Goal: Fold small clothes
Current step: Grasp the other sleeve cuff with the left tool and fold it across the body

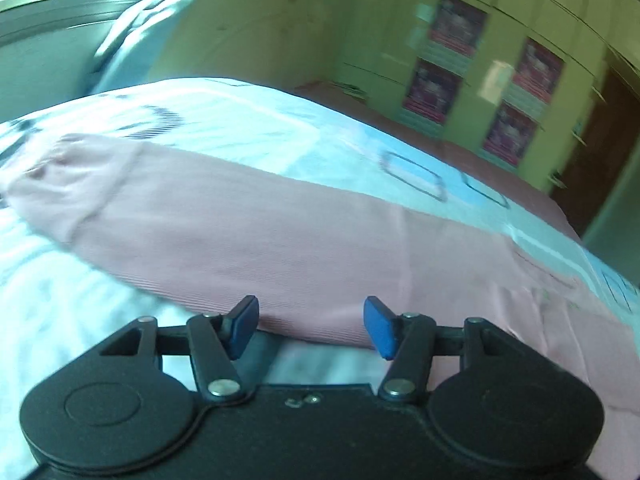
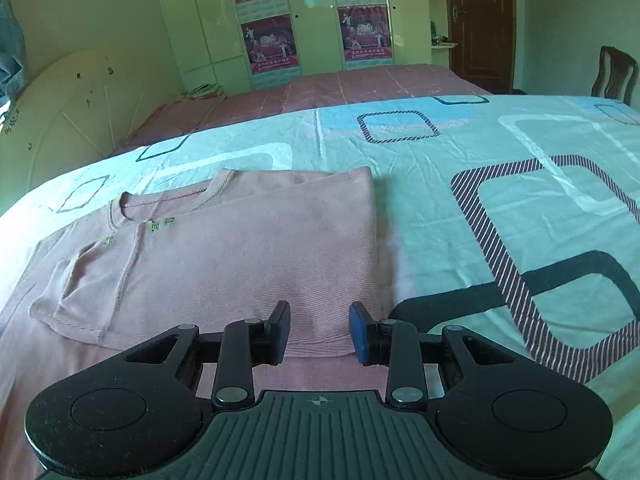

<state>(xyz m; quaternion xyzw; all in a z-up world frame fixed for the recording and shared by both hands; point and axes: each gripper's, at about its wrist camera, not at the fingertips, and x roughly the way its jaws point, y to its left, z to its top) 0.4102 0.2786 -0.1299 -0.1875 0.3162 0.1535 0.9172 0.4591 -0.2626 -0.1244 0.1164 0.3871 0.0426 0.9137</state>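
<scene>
A pink ribbed long-sleeved shirt (image 2: 224, 256) lies on the bed, its right side folded over the body, neckline at the far side. In the left wrist view its long pink sleeve (image 1: 224, 224) stretches flat across the sheet to the left. My left gripper (image 1: 311, 326) is open and empty, its blue fingertips just at the sleeve's near edge. My right gripper (image 2: 319, 330) is open and empty, hovering at the near hem of the folded shirt.
The bed sheet (image 2: 500, 208) is pale blue with square patterns. A second bed with a pink cover (image 2: 340, 88) stands behind, then a wardrobe with posters (image 2: 272, 36), a brown door (image 2: 480, 20) and a chair (image 2: 612, 72) at the right.
</scene>
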